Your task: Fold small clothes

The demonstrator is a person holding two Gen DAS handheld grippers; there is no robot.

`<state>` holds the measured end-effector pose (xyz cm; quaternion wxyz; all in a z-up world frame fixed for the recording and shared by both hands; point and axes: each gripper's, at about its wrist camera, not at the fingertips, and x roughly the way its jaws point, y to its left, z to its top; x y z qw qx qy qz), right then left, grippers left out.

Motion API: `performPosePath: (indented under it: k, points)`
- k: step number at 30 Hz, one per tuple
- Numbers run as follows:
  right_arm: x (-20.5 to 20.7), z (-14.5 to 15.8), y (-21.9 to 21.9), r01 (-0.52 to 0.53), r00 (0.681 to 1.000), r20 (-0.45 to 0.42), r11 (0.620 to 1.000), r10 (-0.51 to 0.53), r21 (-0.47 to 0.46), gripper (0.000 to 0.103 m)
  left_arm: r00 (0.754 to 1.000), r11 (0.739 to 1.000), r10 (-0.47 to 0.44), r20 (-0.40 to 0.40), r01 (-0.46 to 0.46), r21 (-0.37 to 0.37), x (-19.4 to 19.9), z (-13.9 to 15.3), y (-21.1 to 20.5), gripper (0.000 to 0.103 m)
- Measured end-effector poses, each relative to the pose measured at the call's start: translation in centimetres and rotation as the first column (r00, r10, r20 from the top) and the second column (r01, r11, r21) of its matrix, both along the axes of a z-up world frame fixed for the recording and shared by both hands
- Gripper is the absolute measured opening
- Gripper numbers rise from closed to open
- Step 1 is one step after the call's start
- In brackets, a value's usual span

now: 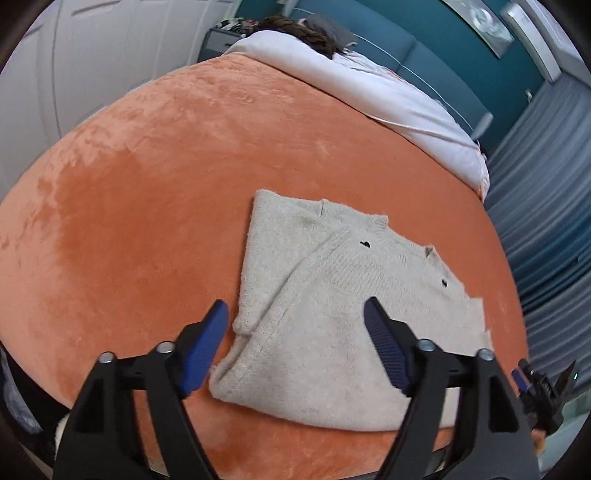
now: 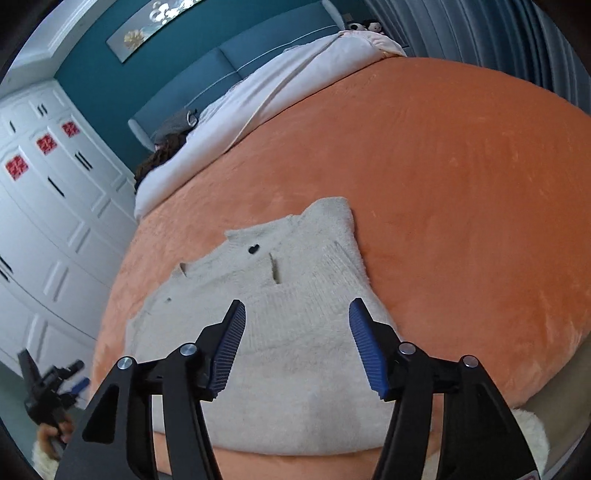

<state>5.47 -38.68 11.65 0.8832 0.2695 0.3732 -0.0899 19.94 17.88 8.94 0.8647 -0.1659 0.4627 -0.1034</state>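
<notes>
A small cream knitted sweater lies folded on the orange plush blanket, near the bed's front edge. Its collar and small dark buttons face up. My left gripper hovers above the sweater's left part, jaws wide apart, nothing between the blue pads. In the right wrist view the same sweater lies flat with a sleeve folded over its right side. My right gripper stands open above its middle, holding nothing. Each view catches the other gripper at the edge: the right one and the left one.
The orange blanket covers the bed. A white duvet is bunched along the blue headboard. A dark-haired person lies under the duvet at the bed's head. White wardrobe doors stand on one side, grey curtains on the other.
</notes>
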Motion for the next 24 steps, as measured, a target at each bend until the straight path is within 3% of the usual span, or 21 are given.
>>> performPosePath:
  k: [2,5,9,12,14,15,16,17,18,20,24]
  points:
    - [0.5,-0.9,-0.4,-0.007,0.999,-0.052,0.997,0.004,-0.075,0.059,0.998,0.997,-0.06,0.005,0.059,0.042,1.0,-0.4,-1.5,0.082]
    - [2.3,-2.3,-1.7,0.0,0.995,-0.097,0.997,-0.008,-0.079,0.062,0.988,0.986,-0.149,-0.026,0.151,0.077,3.3,-1.8,-4.2,0.084]
    - [4.0,-4.7,-2.6,0.013,0.984,-0.178,0.996,-0.028,-0.084,0.062,0.979,0.976,-0.19,-0.074,0.197,0.094,6.6,-4.1,-7.2,0.084]
    - [4.3,-5.9,-2.9,0.011,0.98,-0.2,0.999,-0.02,-0.044,0.062,0.955,0.965,-0.262,-0.141,0.262,-0.021,8.4,-6.2,-8.4,0.064]
    - [4.2,-6.0,-2.7,0.002,0.98,-0.199,0.999,-0.01,-0.042,0.051,0.943,0.959,-0.281,-0.178,0.28,-0.033,8.6,-7.0,-9.0,0.04]
    - [4.3,-6.1,-2.5,-0.01,0.979,-0.206,0.999,-0.001,-0.051,0.037,0.94,0.957,-0.286,-0.186,0.29,-0.011,8.4,-7.2,-9.2,0.032]
    - [4.3,-6.0,-2.2,-0.026,0.977,-0.215,0.998,0.014,-0.055,0.022,0.94,0.956,-0.285,-0.187,0.292,0.01,8.2,-7.3,-9.1,0.017]
    - [4.4,-6.0,-1.9,-0.042,0.973,-0.228,0.997,0.027,-0.06,0.016,0.944,0.959,-0.277,-0.179,0.284,0.011,7.9,-7.1,-8.7,0.008]
    - [4.4,-5.9,-1.7,-0.051,0.972,-0.231,0.996,0.033,-0.07,0.01,0.948,0.962,-0.271,-0.168,0.272,-0.013,7.6,-6.7,-8.1,0.007]
    - [4.1,-4.7,-1.4,-0.059,0.978,-0.204,0.995,0.041,-0.083,0.008,0.965,0.973,-0.231,-0.127,0.227,-0.046,6.8,-5.3,-6.6,0.005]
    - [2.9,1.7,-1.1,-0.059,0.998,-0.025,0.996,0.057,-0.071,0.007,0.991,0.981,-0.132,0.013,0.133,-0.138,5.0,1.3,-2.4,0.004]
